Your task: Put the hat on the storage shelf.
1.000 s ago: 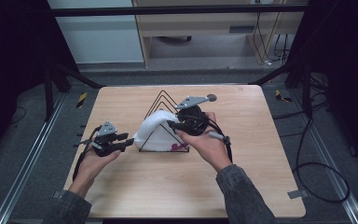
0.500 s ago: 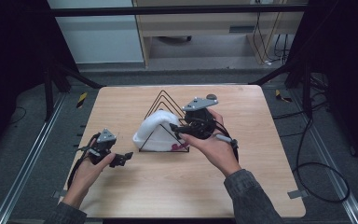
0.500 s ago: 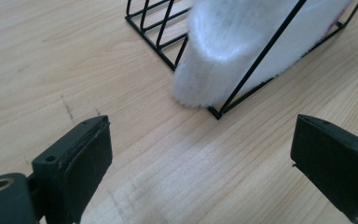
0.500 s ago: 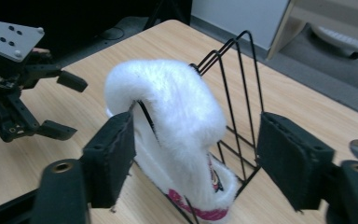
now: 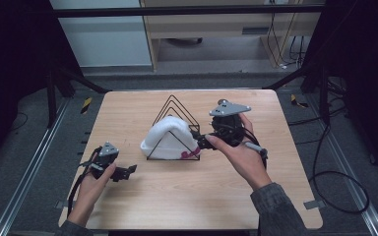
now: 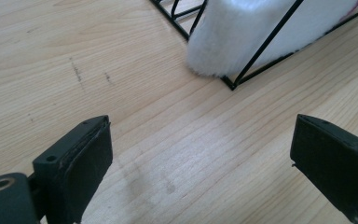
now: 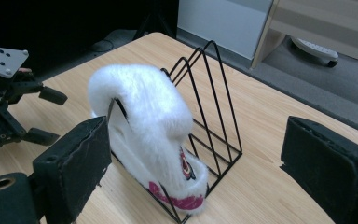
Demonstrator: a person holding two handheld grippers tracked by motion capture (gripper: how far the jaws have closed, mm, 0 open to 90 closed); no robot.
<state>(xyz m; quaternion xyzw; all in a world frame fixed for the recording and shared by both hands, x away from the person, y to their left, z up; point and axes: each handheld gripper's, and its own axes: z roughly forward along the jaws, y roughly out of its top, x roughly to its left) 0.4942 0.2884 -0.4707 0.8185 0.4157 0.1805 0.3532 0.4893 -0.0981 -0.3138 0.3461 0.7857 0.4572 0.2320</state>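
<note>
Nearest the person, the left hand-held gripper (image 5: 128, 171) rested low over the wooden counter (image 5: 142, 206), held by the left hand (image 5: 92, 183), well apart from the black wire rack (image 5: 176, 129) and on its near-left side. Its jaws stood spread wide with only bare wood between them; in the left gripper view the rack's (image 6: 261, 49) near corner and the edge of the white fluffy slipper (image 6: 242, 37) lay beyond the jaws, touching neither.

Farther in, the right hand-held gripper (image 5: 203, 142) was held by the right hand (image 5: 238, 157) just beside the rack's right end, its grey three-cornered plate (image 5: 229, 107) on top. Its jaws were also spread and pinched nothing; in the right gripper view they framed the rack (image 7: 205, 112) and slipper (image 7: 144, 121) without touching either.

The slipper (image 5: 166, 139) stood on edge in the rack's front slots, leaning between the triangular wires, its furry cuff uppermost and pink lettering (image 7: 177, 201) along its lower edge, with a small red and dark emblem (image 7: 185, 167) above that. The rack sat near the counter's middle. From the right gripper view, the left hand-held gripper (image 7: 42, 114) showed beyond the slipper, to the rack's far side.
</note>
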